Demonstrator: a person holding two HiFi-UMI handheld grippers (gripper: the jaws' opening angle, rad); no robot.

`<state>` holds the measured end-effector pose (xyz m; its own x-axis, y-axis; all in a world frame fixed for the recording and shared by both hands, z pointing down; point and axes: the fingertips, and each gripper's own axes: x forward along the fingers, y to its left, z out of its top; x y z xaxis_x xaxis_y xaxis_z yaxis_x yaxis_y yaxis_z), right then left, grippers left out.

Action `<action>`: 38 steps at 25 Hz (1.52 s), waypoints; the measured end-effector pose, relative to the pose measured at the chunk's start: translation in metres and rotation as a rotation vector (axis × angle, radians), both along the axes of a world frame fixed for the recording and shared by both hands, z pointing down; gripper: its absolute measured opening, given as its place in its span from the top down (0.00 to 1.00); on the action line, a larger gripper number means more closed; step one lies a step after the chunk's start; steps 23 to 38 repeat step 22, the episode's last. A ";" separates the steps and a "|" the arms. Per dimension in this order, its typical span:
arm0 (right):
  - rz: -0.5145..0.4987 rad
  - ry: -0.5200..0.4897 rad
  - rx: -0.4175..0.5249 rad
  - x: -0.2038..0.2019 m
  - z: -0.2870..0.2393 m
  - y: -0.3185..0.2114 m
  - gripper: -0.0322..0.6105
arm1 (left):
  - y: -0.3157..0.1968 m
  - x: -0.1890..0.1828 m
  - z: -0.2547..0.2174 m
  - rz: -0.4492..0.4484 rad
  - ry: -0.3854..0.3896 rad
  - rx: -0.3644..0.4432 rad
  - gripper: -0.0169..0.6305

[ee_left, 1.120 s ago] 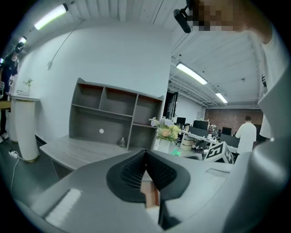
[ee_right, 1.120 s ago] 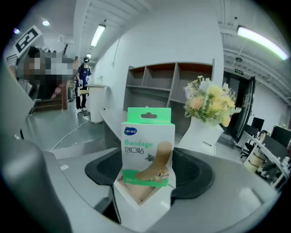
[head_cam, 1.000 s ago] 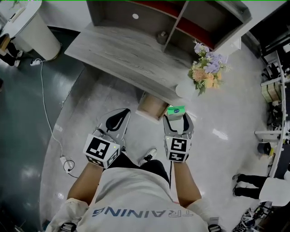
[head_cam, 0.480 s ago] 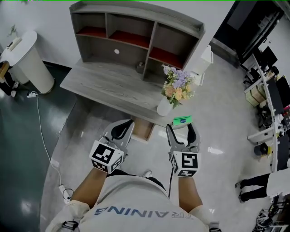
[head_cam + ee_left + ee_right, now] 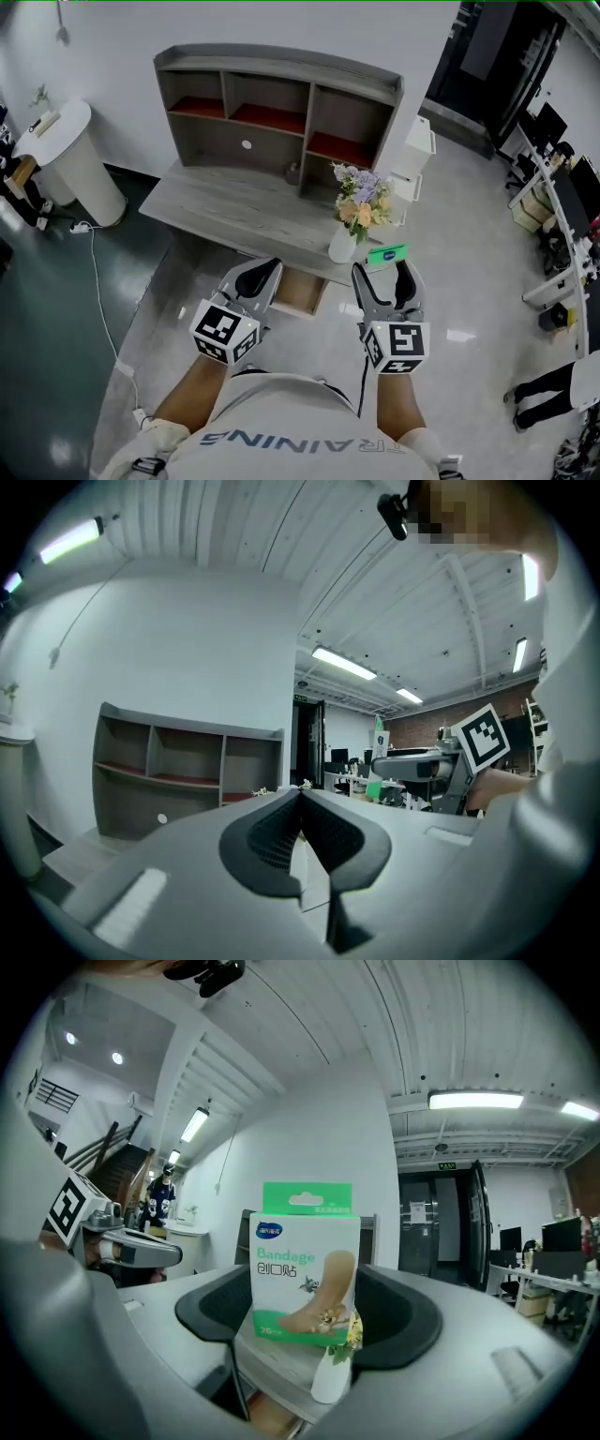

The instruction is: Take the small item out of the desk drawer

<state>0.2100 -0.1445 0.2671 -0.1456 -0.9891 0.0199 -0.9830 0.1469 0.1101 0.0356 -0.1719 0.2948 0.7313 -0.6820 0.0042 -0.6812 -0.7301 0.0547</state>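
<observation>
Small green-and-white bandage box (image 5: 305,1265): pinched by right gripper (image 5: 386,272), outside open drawer (image 5: 298,292) of grey wooden desk (image 5: 234,211). Left gripper (image 5: 263,272): jaws together, empty. Removal seemingly done.

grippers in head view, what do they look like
The left gripper and right gripper: light grey bodies, curved tongs with black lining, each bearing a white cube with black square markers. A dark cable trails from the right one. White shirt, blue lettering.
</observation>
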 end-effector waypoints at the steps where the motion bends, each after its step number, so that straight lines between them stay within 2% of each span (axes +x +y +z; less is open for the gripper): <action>1: -0.004 0.000 -0.001 -0.001 0.000 -0.001 0.40 | 0.000 -0.002 -0.001 -0.004 0.001 0.002 0.98; 15: -0.033 0.003 -0.034 -0.004 0.014 -0.017 0.40 | -0.010 -0.009 0.005 -0.047 0.008 -0.012 0.98; 38: -0.037 -0.003 -0.040 -0.002 0.020 -0.022 0.40 | -0.015 -0.007 0.011 -0.050 0.003 -0.018 0.98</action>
